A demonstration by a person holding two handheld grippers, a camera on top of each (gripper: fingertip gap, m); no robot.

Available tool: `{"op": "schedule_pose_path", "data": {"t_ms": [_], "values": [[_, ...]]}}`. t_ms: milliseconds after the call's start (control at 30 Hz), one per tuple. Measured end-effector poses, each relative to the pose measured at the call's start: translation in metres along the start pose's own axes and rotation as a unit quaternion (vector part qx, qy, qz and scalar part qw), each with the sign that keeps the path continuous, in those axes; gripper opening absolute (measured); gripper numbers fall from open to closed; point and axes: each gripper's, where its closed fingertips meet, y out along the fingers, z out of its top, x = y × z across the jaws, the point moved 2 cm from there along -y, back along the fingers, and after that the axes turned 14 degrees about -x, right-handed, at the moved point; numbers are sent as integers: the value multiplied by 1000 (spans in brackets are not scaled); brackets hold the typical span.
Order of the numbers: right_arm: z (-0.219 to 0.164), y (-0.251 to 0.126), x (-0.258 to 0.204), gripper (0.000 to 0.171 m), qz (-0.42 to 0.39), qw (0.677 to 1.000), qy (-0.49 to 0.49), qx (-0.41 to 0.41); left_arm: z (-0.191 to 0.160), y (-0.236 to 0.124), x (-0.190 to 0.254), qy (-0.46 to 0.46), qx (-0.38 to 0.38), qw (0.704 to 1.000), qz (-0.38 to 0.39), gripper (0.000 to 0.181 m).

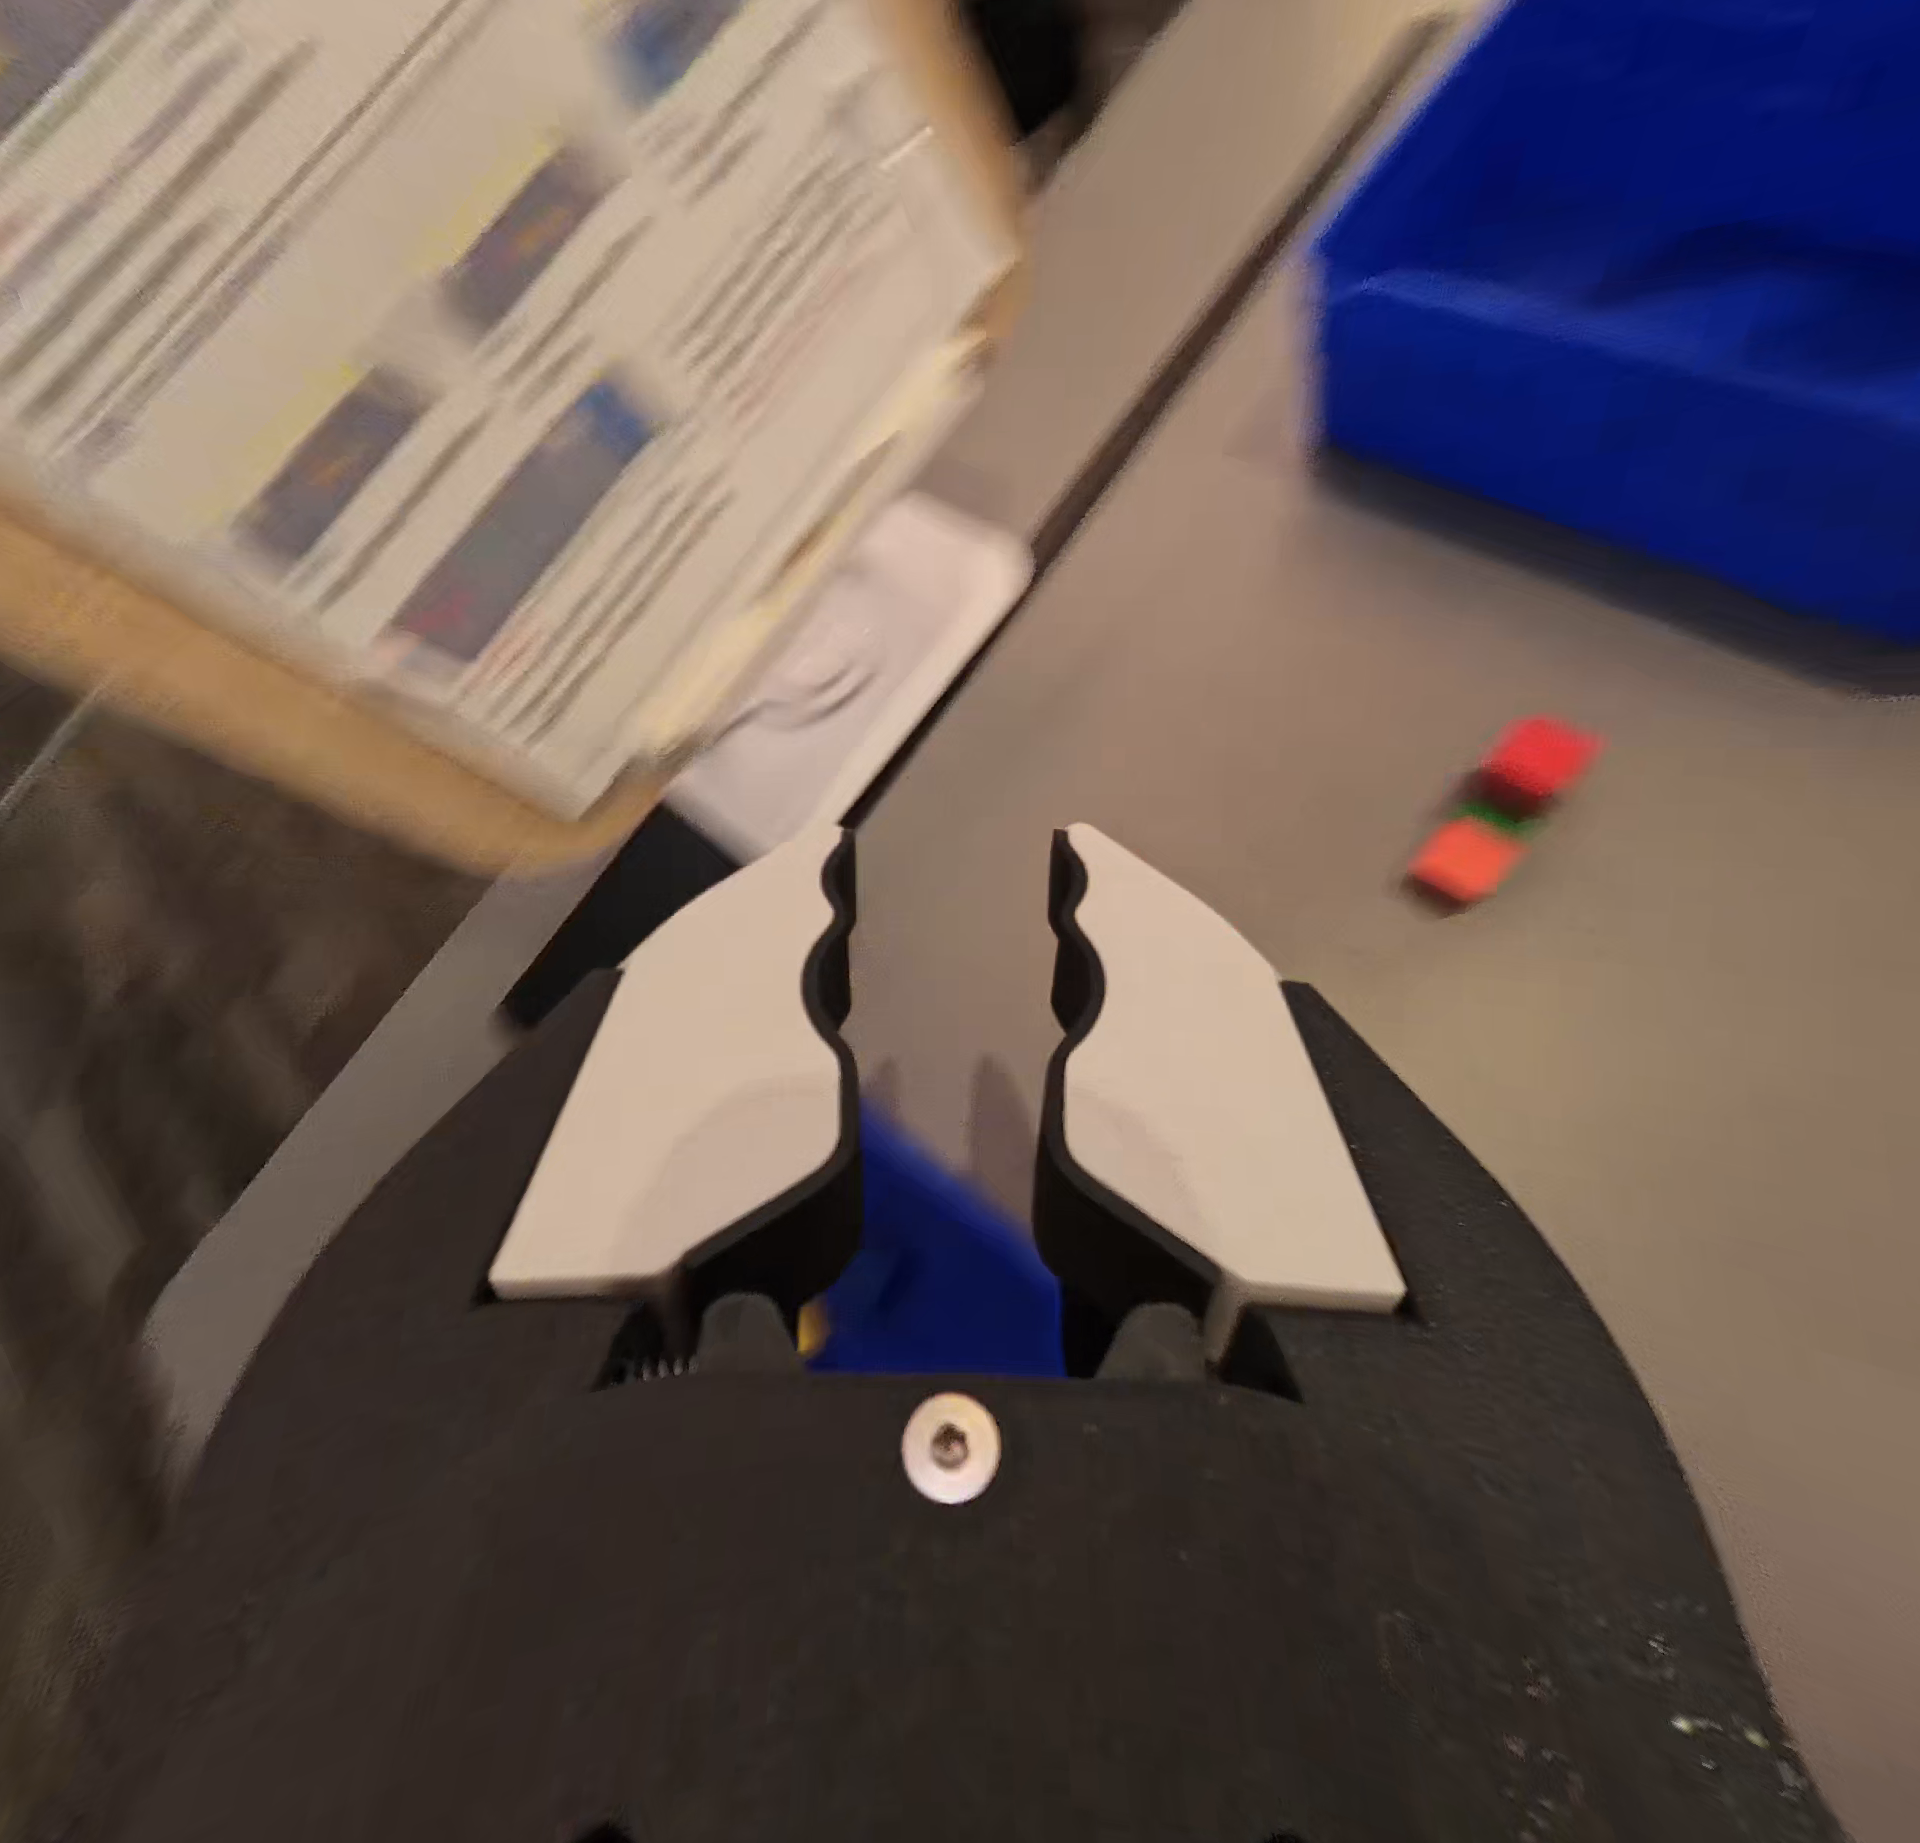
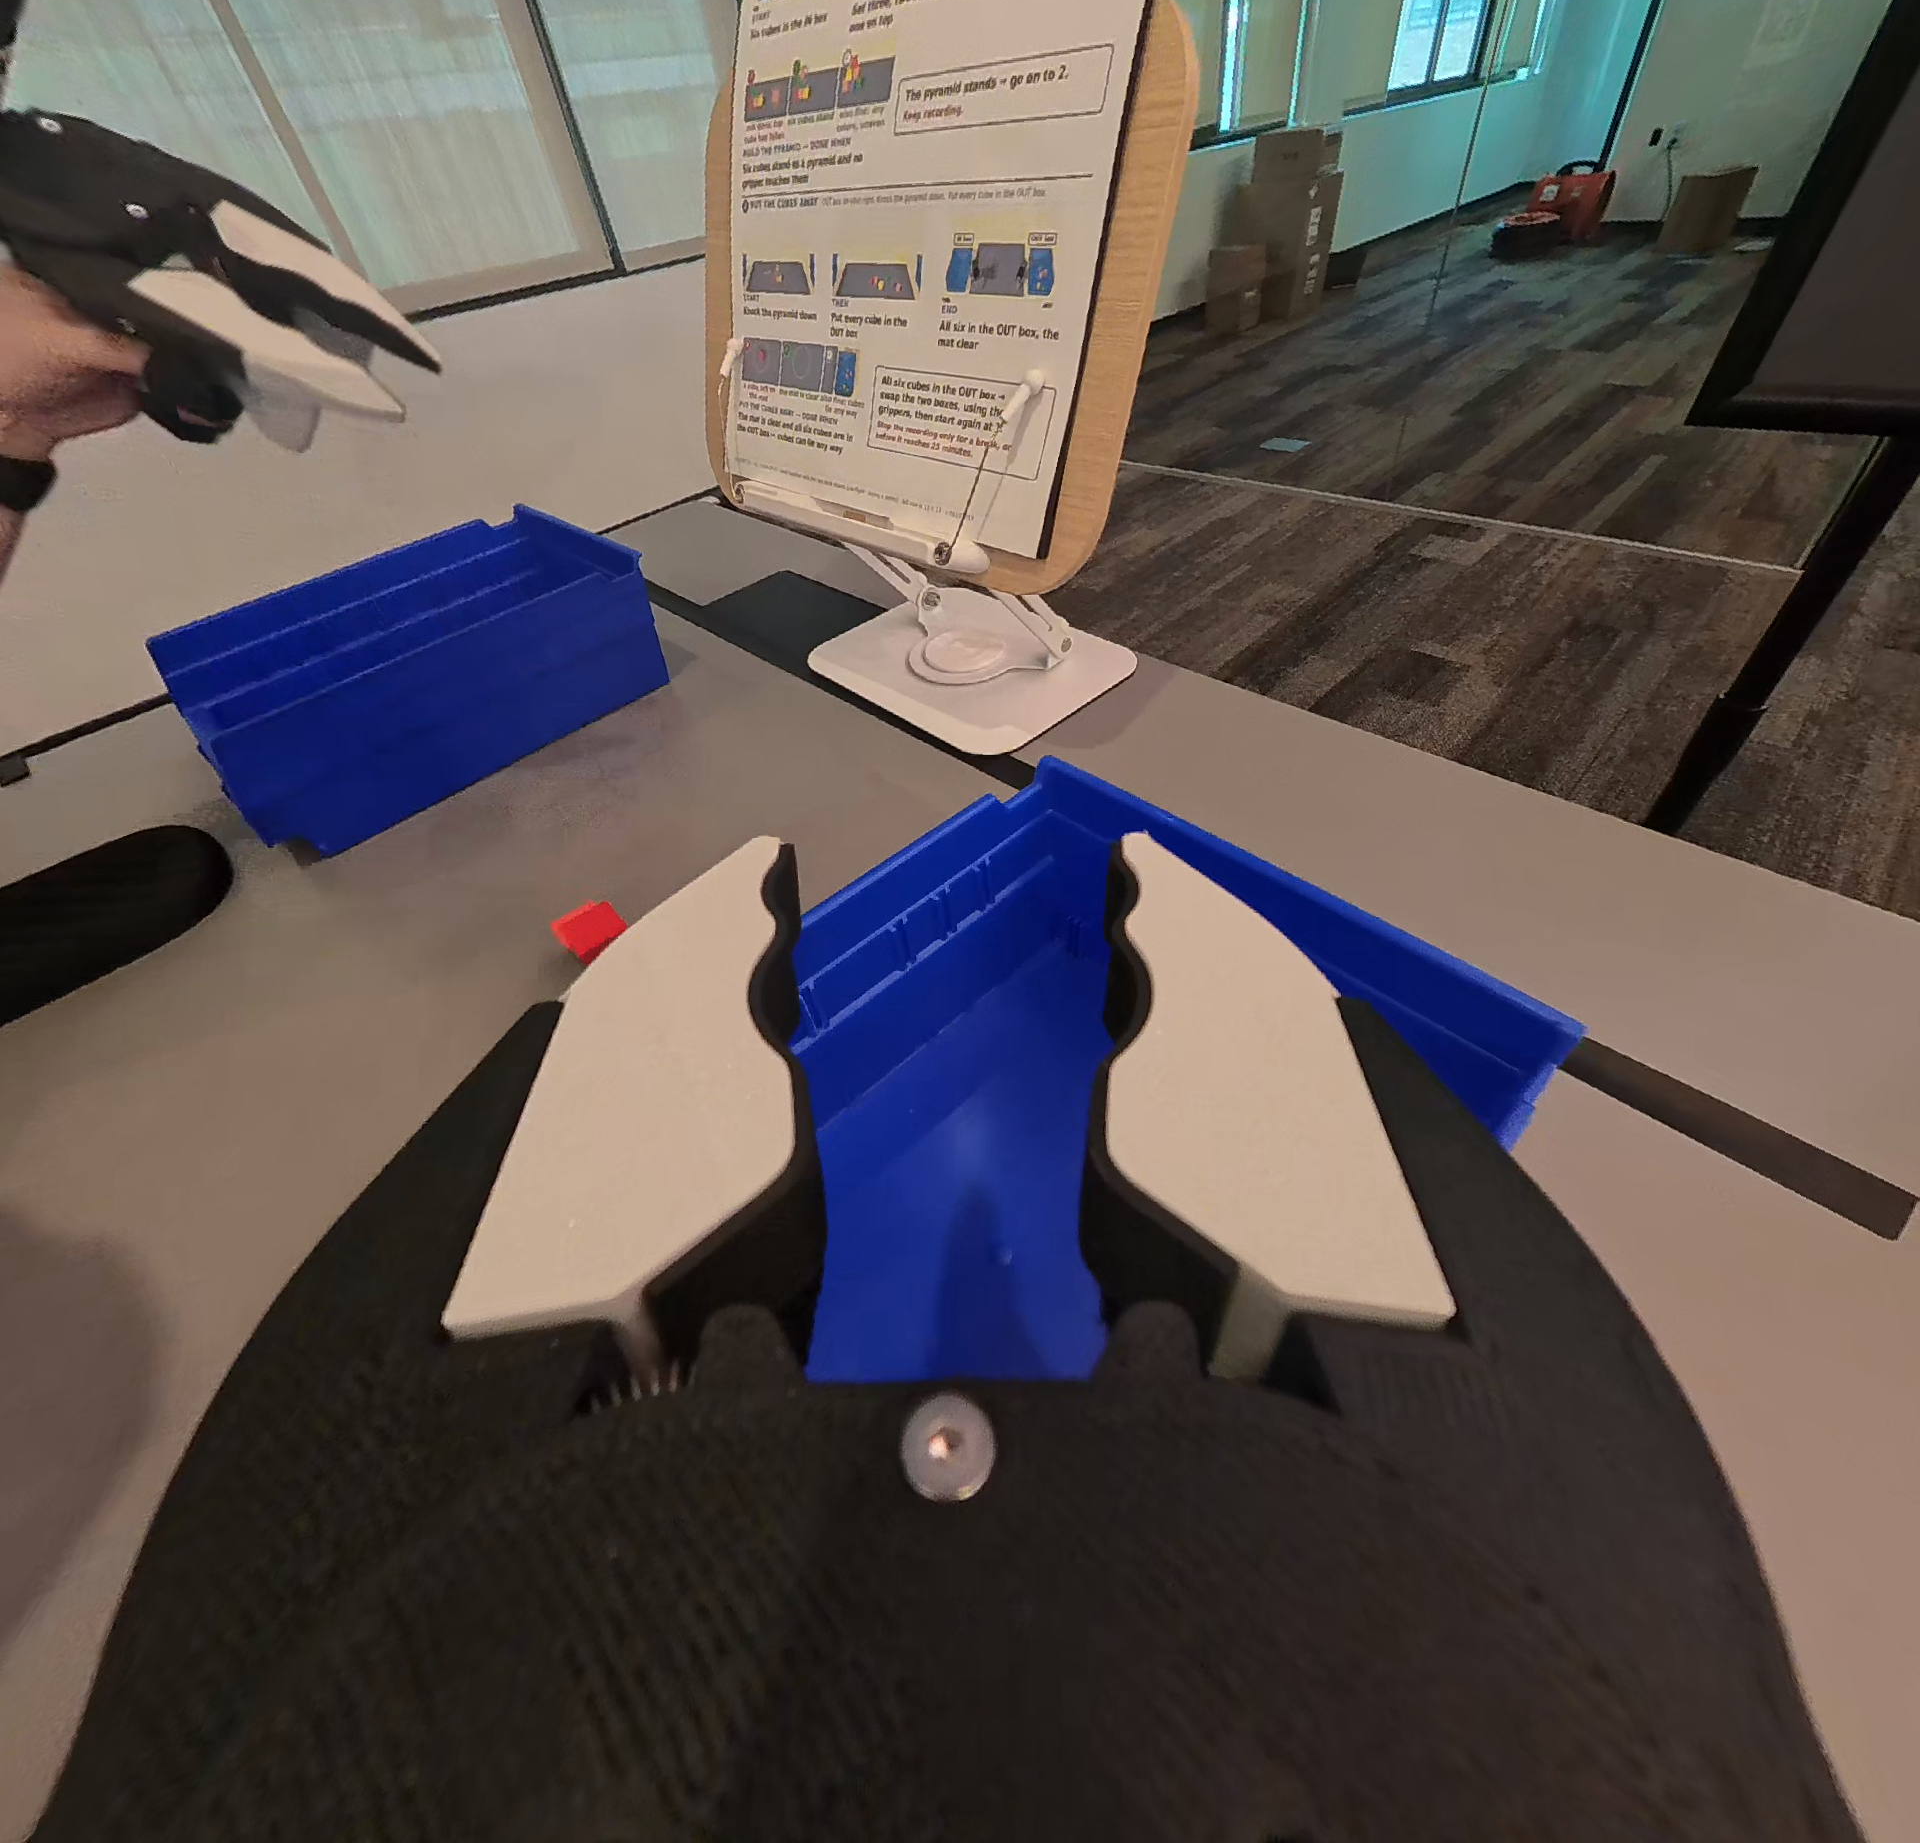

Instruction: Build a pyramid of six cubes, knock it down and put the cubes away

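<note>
My left gripper (image 1: pixel 956 837) is open and empty, held in the air; this view is motion-blurred. A blue bin (image 1: pixel 925 1263) shows below, between its fingers. A red cube (image 1: pixel 1540 754), a green cube (image 1: pixel 1501 817) and an orange-red cube (image 1: pixel 1460 863) lie close together on the grey table to its right. My right gripper (image 2: pixel 953 848) is open and empty, over a second blue bin (image 2: pixel 956 1118) whose visible floor is bare. One red cube (image 2: pixel 587 929) shows left of its left finger. The left gripper (image 2: pixel 416 385) hovers at upper left above the other blue bin (image 2: pixel 416 671).
An instruction board on a white stand (image 2: pixel 935 235) stands at the table's far edge, also in the left wrist view (image 1: pixel 468 339). The second bin shows at upper right in the left wrist view (image 1: pixel 1621 339). A dark rounded object (image 2: pixel 104 900) lies at the left. The table edge drops to the floor on the right. The grippers' ends are close to 40 cm from one another. To the orange-red cube (image 1: pixel 1460 863): left tips about 25 cm, right tips about 35 cm.
</note>
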Motion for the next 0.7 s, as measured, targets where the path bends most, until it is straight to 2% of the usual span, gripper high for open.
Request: {"op": "schedule_pose_path", "data": {"t_ms": [133,267,467,700], "values": [[1,1,-1,57,-2,1000,-2,-3,-92,8,-83,-92,-126,983,93,39],[0,5,-5,57,-3,1000,-8,-14,-164,47,-99,-131,-227,961,83,41],[-3,13,-9,57,-5,999,-14,-33,-211,99,-91,-221,-283,933,25,39],[-7,16,-6,57,-5,999,-9,-40,-234,120,-82,-211,-333,919,-1,42]]}}
